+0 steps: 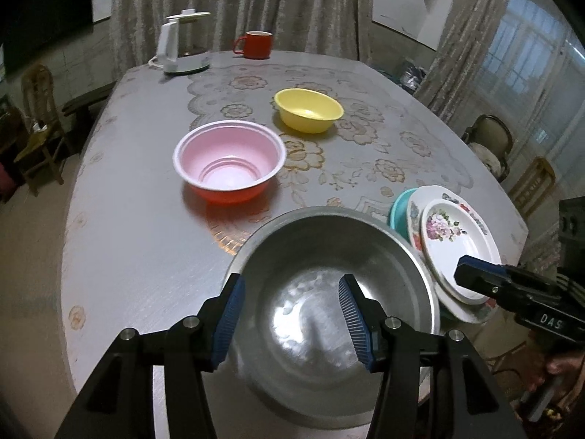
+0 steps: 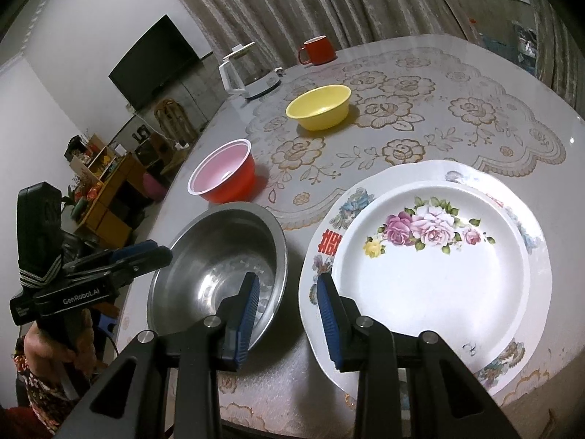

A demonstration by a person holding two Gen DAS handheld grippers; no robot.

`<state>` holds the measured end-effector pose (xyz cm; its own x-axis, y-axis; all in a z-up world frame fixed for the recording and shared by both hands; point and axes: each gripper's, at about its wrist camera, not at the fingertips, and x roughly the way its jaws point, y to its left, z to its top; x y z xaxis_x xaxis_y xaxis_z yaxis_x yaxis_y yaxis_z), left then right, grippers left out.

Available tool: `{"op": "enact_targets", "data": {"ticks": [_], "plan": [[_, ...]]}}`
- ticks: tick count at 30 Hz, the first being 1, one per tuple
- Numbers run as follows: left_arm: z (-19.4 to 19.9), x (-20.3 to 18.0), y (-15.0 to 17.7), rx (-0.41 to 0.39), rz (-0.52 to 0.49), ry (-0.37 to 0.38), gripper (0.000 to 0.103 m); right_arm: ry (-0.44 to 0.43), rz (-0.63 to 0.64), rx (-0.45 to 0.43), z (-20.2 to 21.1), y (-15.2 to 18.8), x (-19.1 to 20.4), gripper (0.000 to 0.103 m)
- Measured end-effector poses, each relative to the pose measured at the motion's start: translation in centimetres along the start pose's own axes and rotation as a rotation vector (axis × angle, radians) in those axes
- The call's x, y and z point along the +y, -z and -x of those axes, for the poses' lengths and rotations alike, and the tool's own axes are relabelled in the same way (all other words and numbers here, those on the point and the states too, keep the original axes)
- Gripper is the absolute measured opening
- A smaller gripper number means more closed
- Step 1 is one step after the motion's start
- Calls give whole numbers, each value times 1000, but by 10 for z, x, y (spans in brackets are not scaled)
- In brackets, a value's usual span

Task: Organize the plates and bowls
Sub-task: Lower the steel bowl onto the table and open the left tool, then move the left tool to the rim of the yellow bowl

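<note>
A steel bowl (image 1: 329, 256) (image 2: 219, 248) sits at the table's near edge. My left gripper (image 1: 290, 322) is open, its fingers straddling the bowl's near left rim. Right of the bowl, two white floral plates (image 2: 438, 267) (image 1: 457, 234) are stacked, with a teal dish (image 1: 400, 208) under them in the left wrist view. My right gripper (image 2: 289, 314) is open and empty, between the bowl and the plates' left edge; it also shows in the left wrist view (image 1: 471, 274). A red bowl with pink inside (image 1: 230, 161) (image 2: 225, 172) and a yellow bowl (image 1: 309, 109) (image 2: 320, 106) stand farther back.
A white kettle (image 1: 179, 44) (image 2: 245, 73) and a red mug (image 1: 257, 44) (image 2: 318, 49) stand at the table's far edge. The table (image 1: 146, 219) has a lace-pattern cover. Chairs (image 1: 493, 142) stand around it; a TV (image 2: 153, 62) and shelves are at the left.
</note>
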<state>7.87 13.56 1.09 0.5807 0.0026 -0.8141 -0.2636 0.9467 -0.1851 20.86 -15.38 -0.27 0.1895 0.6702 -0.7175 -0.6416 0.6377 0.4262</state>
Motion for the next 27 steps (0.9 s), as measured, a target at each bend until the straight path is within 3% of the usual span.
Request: {"op": "enact_targets", "data": {"ticks": [11, 27], "plan": [[-15, -15, -27, 34, 26, 99, 72, 30, -36, 2, -5, -12, -16, 32], [-52, -5, -102, 22, 131, 193, 77, 105, -54, -27, -17, -76, -39, 40]]}}
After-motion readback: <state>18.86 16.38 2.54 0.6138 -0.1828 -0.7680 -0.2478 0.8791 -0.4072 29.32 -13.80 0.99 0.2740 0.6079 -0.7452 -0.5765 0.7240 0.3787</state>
